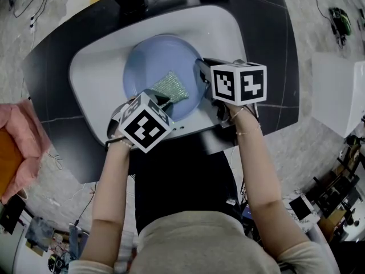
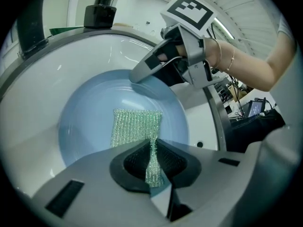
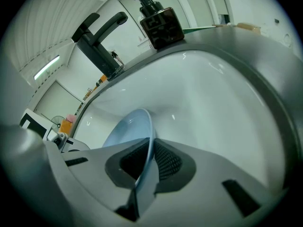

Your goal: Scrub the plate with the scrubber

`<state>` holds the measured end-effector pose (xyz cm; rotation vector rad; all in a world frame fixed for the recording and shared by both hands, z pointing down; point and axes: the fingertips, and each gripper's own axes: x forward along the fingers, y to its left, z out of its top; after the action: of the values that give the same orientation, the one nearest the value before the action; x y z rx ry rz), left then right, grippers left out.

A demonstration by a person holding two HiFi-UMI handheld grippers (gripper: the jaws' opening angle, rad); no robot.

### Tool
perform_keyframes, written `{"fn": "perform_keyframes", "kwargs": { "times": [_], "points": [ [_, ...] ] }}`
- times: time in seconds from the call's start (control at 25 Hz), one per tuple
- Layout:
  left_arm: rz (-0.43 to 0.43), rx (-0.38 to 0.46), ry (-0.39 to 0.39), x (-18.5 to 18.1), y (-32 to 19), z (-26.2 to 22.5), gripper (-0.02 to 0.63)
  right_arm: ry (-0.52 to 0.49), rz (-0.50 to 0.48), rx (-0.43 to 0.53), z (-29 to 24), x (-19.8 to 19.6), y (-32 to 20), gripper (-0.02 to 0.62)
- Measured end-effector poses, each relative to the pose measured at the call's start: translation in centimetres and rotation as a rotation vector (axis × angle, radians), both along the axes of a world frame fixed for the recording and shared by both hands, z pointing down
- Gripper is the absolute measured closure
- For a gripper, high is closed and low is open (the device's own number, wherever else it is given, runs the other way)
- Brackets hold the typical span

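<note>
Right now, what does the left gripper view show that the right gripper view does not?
Only the left gripper view: the green mesh scrubber, pinched in the left gripper's tongs, its free end over the face of the light blue round plate, and a forearm. Only the right gripper view: the plate's rim seen edge-on, clamped in the right gripper's tongs. Both: the plate and the white sink basin.

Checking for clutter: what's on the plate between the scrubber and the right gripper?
Only bare plate between scrubber and right gripper, clear in the left gripper view.
</note>
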<state>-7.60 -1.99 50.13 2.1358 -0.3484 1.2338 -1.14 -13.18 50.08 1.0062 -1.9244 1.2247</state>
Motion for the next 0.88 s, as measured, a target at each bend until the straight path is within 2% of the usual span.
{"fn": "perform_keyframes", "kwargs": {
  "times": [0.36, 0.6, 0.88],
  "points": [
    [0.104, 0.018, 0.052, 3.5, 0.3, -0.9, 0.552, 0.016, 0.001, 0.001, 0.4, 0.3, 0.2, 0.560],
    [0.049, 0.012, 0.088, 4.5, -1.3, -0.9, 0.552, 0.023, -0.005, -0.001, 0.6, 0.4, 0.3, 0.563],
    [-0.007, 0.059, 0.091, 4.7, -3.3, -0.6, 0.552, 0.022, -0.009, -0.011, 0.8, 0.6, 0.3, 0.563]
  ]
}}
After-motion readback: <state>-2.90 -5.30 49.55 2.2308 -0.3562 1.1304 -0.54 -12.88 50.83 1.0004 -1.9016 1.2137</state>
